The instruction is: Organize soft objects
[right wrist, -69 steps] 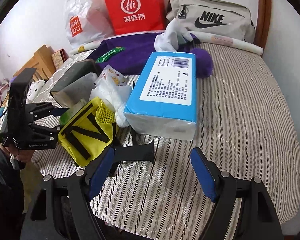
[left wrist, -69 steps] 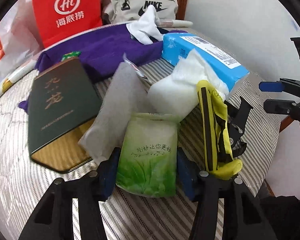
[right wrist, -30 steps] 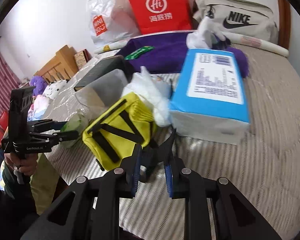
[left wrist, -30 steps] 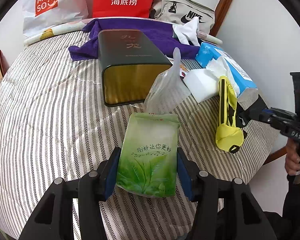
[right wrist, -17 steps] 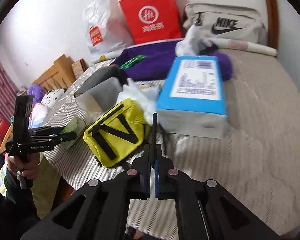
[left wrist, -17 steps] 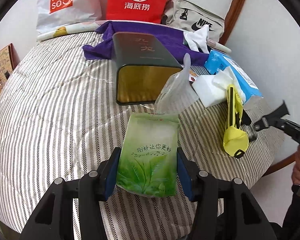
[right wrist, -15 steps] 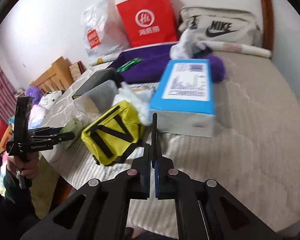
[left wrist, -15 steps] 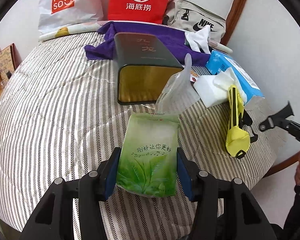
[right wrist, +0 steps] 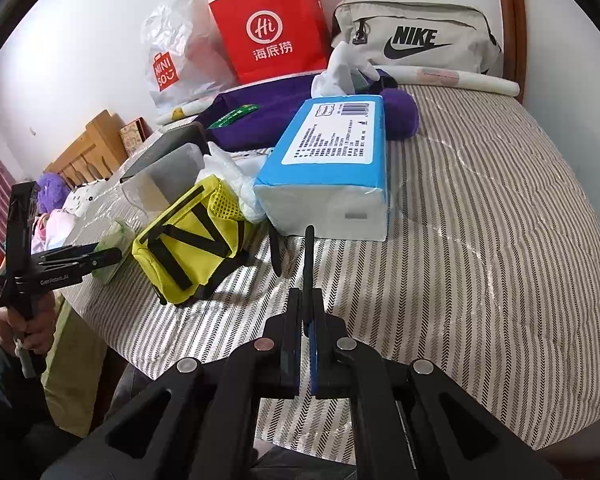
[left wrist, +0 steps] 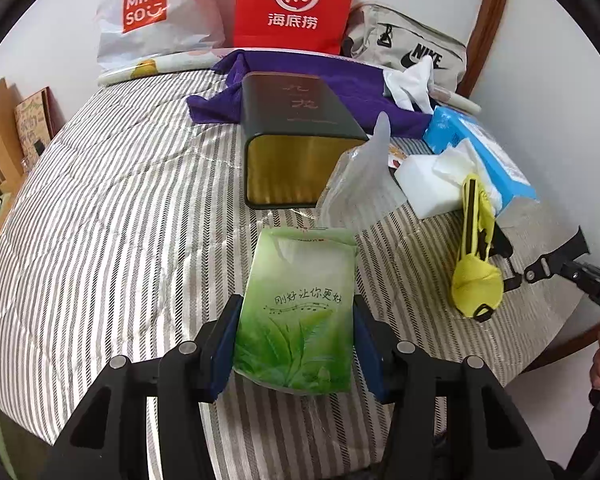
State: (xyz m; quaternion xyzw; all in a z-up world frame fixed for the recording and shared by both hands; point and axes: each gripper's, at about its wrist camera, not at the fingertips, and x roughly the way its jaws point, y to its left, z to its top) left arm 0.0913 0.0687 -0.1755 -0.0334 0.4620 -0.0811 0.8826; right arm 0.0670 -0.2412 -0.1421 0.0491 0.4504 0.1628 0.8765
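A green tissue pack [left wrist: 300, 308] stands upright between the blue pads of my left gripper [left wrist: 296, 344], which is shut on its sides just above the striped bed [left wrist: 100, 208]. Seen from the right wrist, that left gripper [right wrist: 100, 258] and the green tissue pack [right wrist: 112, 252] hang at the bed's left edge. My right gripper [right wrist: 308, 320] is shut on a thin black strap [right wrist: 309, 256] of the yellow pouch [right wrist: 188, 240]. From the left wrist, the yellow pouch [left wrist: 476, 268] lies near the bed's right edge, its strap leading to the right gripper [left wrist: 560, 260].
A blue tissue brick [right wrist: 332, 160], a white wad [left wrist: 432, 184], a clear plastic bag [left wrist: 360, 176] and a dark tin box [left wrist: 296, 120] lie mid-bed. Purple cloth [left wrist: 300, 76], a red paper bag [left wrist: 296, 4], a white shopping bag [left wrist: 152, 12] and a grey Nike bag [right wrist: 416, 40] line the back. A hand [right wrist: 24, 328] grips the left tool.
The right jaws have closed fully on the black strap and drawn back, dragging the yellow pouch away from the blue tissue brick. The left gripper keeps the green pack and has turned slightly.
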